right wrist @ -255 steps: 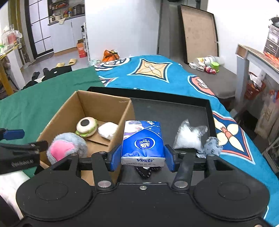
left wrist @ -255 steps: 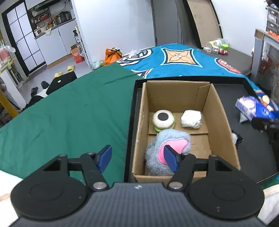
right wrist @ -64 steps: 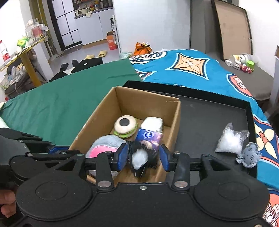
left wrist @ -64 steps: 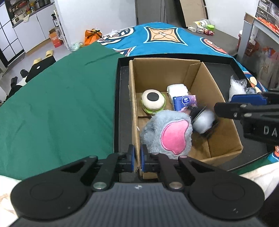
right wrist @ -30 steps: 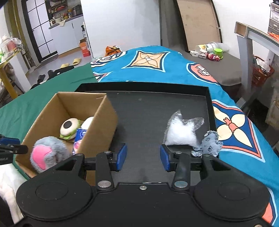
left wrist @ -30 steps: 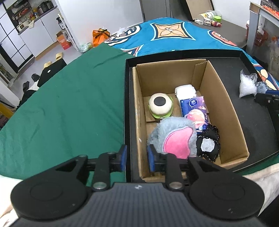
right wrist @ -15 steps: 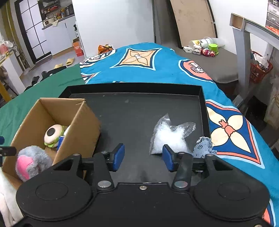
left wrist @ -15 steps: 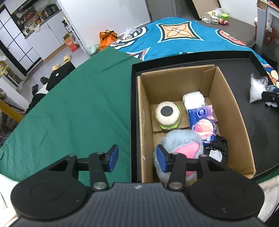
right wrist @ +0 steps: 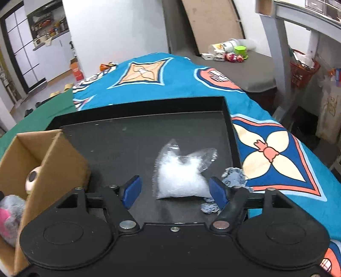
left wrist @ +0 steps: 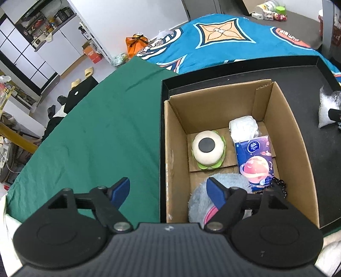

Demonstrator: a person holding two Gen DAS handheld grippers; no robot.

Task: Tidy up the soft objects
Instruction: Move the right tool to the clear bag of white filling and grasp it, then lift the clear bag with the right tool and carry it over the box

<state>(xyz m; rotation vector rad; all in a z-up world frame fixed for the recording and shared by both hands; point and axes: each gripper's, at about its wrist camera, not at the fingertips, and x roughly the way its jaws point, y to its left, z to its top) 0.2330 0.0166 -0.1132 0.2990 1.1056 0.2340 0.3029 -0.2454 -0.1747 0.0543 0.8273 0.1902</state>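
Both grippers empty, jaws just opened wide
Right gripper (right wrist: 174,189) frames the bag (right wrist: 181,174) at the tray's (right wrist: 138,110) right edge; left gripper (left wrist: 168,190) straddles the box (left wrist: 168,149) wall

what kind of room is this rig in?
Likely a lived-in home or studio: kitchen shelves at the back, slippers on the floor, and a patterned blanket under the work tray.
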